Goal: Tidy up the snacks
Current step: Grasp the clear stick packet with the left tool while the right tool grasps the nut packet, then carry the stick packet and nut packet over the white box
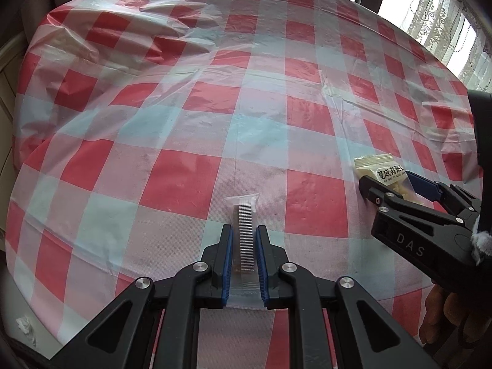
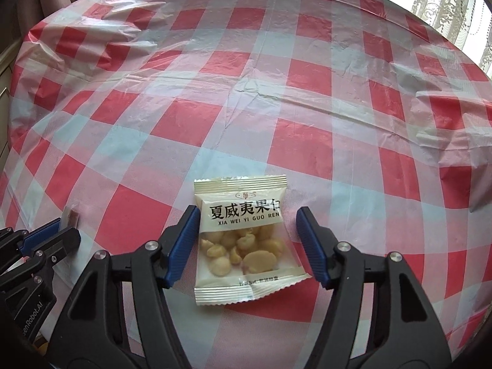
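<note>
- The left claw [image 1: 243, 264] is squeezed tight on a thin clear packet [image 1: 244, 230], low in the middle.
- The right claw [image 2: 247, 243] is half open around the nut bag [image 2: 243, 243], flat on the cloth [image 2: 246, 92]; only its left pad touches.
- The slippery bag could slide or crumple if squeezed crooked.

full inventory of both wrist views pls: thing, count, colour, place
nut packet: 1, cream and clear with black lettering, flat on the cloth between the right gripper's fingers
slim snack packet: 1, clear with silver ridged seam, clamped in the left gripper
tablecloth: 1, red, white and pale blue check, wrinkled, covers the table
crumpled tissue: 1, white, near edge of table at left
lace curtain: 1, cream, window at far right
left gripper: 1, black with blue pads, shut on the slim packet
right gripper: 1, black with blue pads, straddling the nut packet, not clamped
</note>
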Available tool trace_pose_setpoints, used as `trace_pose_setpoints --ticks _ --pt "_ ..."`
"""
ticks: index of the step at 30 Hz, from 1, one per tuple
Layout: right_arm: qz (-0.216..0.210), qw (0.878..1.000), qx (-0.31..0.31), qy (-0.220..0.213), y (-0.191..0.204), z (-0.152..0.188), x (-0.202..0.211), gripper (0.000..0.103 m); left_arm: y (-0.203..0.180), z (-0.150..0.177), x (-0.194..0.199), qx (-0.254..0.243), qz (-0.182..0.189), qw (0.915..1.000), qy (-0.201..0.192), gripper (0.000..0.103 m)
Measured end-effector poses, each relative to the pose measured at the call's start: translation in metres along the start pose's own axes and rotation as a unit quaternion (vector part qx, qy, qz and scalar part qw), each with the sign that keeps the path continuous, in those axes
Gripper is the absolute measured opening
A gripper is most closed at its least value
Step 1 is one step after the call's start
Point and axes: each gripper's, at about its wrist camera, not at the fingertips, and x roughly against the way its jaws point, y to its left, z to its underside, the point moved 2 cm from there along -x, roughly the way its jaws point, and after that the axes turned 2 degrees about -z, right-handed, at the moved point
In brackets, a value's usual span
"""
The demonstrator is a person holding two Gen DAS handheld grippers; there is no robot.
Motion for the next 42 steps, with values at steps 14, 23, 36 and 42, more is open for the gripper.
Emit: trace_pose_setpoints --ticks 14,23,36,42 --pt "0.001 1.000 -0.006 -0.009 -0.004 0.011 0.017 0.051 -0.001 -0.001 0.005 -0.004 -0.002 1.0000 -0.006 0.015" --pt "0.015 0.999 -0.028 -0.023 -0.019 0.029 0.049 0.051 -0.015 0.001 0.020 -0.019 0.014 0.9996 -0.015 0.015" --pt "0.035 0.996 -0.062 -0.045 -0.048 0.061 0.103 0.051 -0.058 0.019 0.047 -0.060 0.051 0.9967 -0.018 0.015" --pt "0.041 0.995 -0.079 -0.049 -0.062 0.077 0.122 0.051 -0.081 0.030 0.060 -0.083 0.064 0.9943 -0.019 0.015"
